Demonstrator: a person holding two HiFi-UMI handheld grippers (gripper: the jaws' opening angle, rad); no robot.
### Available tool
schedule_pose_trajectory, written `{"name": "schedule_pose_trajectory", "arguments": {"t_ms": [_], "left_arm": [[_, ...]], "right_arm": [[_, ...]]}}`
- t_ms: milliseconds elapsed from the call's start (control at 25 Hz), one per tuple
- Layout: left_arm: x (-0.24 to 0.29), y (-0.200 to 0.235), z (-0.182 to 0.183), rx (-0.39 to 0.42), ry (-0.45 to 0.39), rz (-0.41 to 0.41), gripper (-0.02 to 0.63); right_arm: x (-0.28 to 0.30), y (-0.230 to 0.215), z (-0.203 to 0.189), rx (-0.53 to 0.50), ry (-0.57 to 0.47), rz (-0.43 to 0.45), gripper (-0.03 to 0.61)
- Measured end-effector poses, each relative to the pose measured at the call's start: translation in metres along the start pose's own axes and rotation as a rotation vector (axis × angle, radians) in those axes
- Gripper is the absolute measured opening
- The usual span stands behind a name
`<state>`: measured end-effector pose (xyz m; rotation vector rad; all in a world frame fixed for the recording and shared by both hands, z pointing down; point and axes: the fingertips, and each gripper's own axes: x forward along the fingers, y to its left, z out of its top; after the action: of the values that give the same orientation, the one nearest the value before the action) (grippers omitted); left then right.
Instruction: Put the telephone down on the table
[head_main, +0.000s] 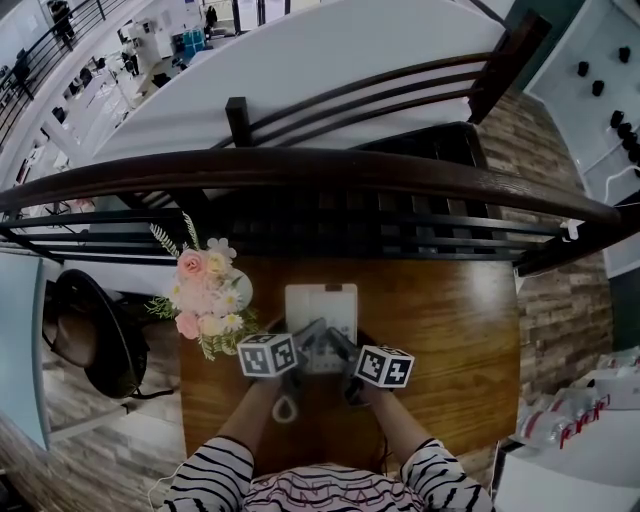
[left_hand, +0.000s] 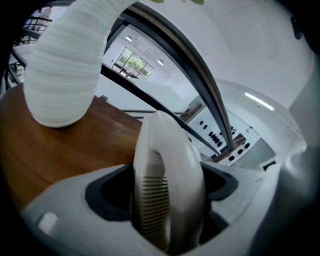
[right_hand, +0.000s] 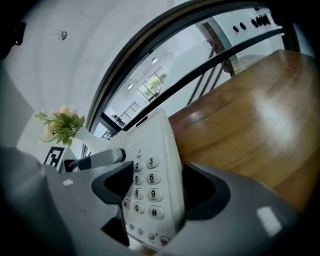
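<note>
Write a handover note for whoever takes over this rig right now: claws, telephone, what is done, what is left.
Left claw: shut on the handset.
Right claw: shut on the telephone, keypad side.
Telephone is over the table, beside the vase of flowers; whether it rests there is unclear.
Done: gripped and positioned.
Left: set it down, open both claws.

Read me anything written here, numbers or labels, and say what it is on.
"3", "6", "9", "#": right column of keys on the telephone.
"2", "5", "8", "0": middle column of its keys.
Red print on the white packs, head view: too blurred to read.
Marker cubes: square patterns only, no letters.
</note>
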<state>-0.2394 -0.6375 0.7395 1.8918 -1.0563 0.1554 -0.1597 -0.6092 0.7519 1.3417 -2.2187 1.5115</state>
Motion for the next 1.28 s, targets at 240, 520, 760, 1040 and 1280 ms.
{"name": "schedule_pose_trajectory", "arguments": {"t_ms": [240, 520, 760, 1040, 1280], "left_arm": [[-0.007, 0.008, -0.002, 0.029, 0.007, -0.025, 0.419], [-0.017, -0.017, 0.002, 0.061, -0.020, -0.008, 0.430], [-0.051, -0.021, -0.020, 0.081, -0.045, 0.017, 0.430], [-0.104, -0.039, -0.044, 0.128, -0.107, 0.047, 0.420], [-0.153, -0.063, -0.066, 0.177, -0.167, 0.090, 0.302]], "right_arm": [[0.005, 0.005, -0.008, 0.009, -0.003, -0.002, 0.334], [-0.030, 0.002, 0.008, 0.023, -0.022, -0.007, 0.344], [-0.056, 0.017, -0.010, -0.020, -0.057, -0.009, 0.331], [-0.101, 0.035, -0.039, -0.137, -0.101, -0.040, 0.216], [-0.143, 0.057, -0.068, -0.183, -0.117, -0.002, 0.137]]}}
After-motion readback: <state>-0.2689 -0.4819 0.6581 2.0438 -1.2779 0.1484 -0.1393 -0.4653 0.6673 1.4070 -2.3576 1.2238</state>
